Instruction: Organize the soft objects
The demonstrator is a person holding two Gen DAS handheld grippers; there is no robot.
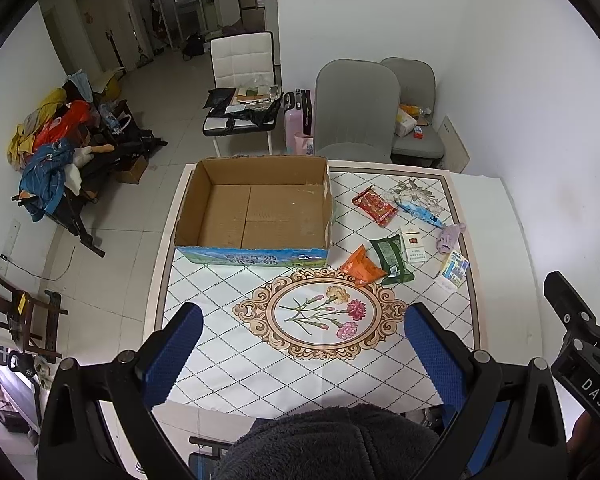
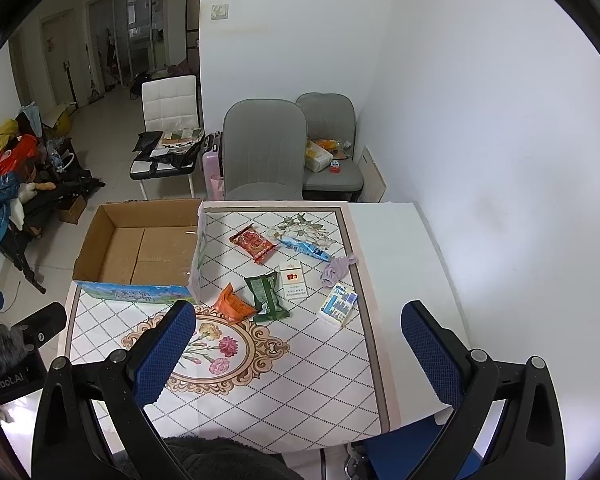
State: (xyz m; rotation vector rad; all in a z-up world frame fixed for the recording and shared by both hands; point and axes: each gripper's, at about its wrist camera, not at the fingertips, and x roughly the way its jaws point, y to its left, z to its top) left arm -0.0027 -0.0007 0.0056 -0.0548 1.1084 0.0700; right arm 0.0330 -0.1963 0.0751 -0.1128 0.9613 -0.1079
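Tiled room, white walls, and a table point(image 2: 396, 240) under a diamond-pattern cloth with a flower medallion. Both tongs hang over the near edge, spread wide, holding nothing: left gripper point(image 1: 304, 340), right gripper point(image 2: 300, 336). An open box point(image 1: 256, 204) sits ahead and slightly left of the left one, nothing visible inside.

The soft stuff lies ahead of the right gripper, so I'd guess that arm goes first. Closest is the orange pouch point(image 2: 233, 304), crinkly, long axis running diagonally away to the left. Just beside it, maybe touching, is the green pouch point(image 2: 267, 294). Further out: red pack point(image 2: 253, 243), blue wrapper point(image 2: 305, 249), lilac cloth point(image 2: 336, 268), bunched up. Also a white carton point(image 2: 294, 281) and a blue-white one point(image 2: 338, 305), which look stiff, not soft
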